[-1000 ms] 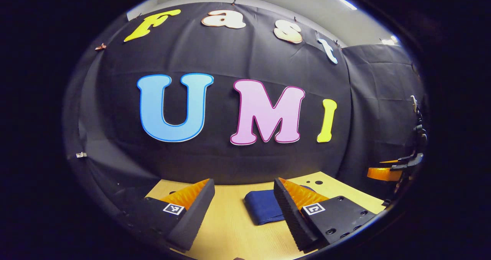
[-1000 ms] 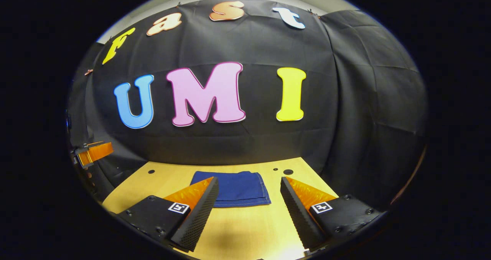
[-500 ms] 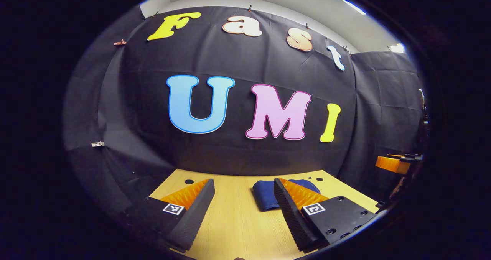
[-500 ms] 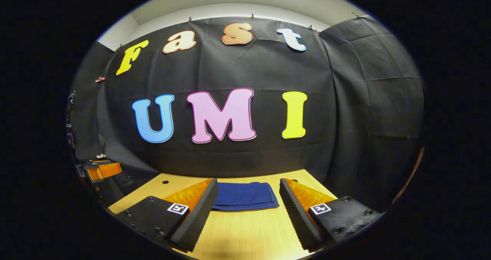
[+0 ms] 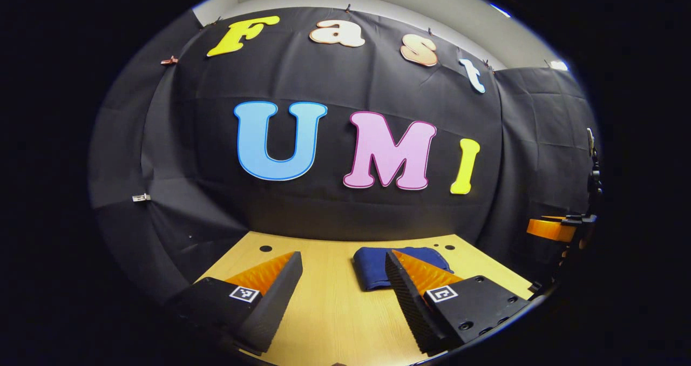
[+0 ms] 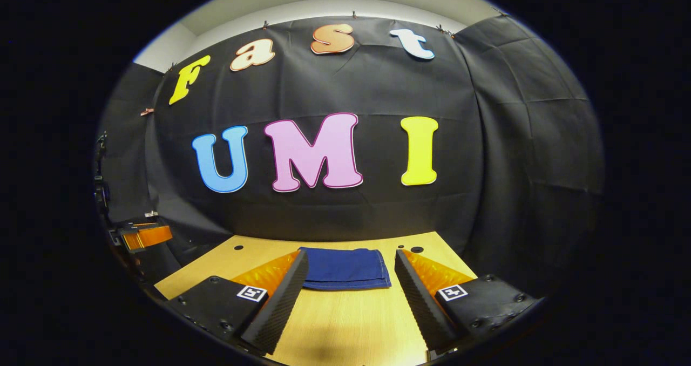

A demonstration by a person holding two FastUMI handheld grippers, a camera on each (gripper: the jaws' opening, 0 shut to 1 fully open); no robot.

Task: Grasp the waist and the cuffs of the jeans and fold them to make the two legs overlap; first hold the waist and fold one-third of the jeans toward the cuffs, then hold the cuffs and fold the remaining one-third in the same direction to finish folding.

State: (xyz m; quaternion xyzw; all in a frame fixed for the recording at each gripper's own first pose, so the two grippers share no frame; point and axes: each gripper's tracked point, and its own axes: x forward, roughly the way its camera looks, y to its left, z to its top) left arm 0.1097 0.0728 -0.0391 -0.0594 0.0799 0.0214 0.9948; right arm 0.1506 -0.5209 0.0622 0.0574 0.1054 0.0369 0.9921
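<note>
Fingers of both grippers stand spread apart with nothing between them. Left gripper point(image 5: 341, 296), in the left gripper view: both fingers hang above the wooden table point(image 5: 324, 312), and the jeans point(image 5: 372, 269) lie ahead, partly hidden behind the right-hand finger. Right gripper point(image 6: 350, 296), in the right gripper view: the jeans point(image 6: 345, 269) lie ahead of the fingertips, centred in the gap between the two fingers, well clear of both.

Garment state: a compact, flat, dark blue rectangle with a squared near edge and a stitched side hem; neither waist nor cuffs can be told apart. The other gripper appears at the far margin of each view, away from the cloth.

Judged stage: both thirds appear folded over, so the folding looks complete and the step in hand is the release and retreat.

Good practice for this step: keep the fingers wide and lift straight away from the cloth, so that no fingertip snags the top layer or drags the bundle across the table. If the stack needs squaring, press lightly from above rather than pinching an edge, since denim folds tend to spring open when pulled sideways.
</note>
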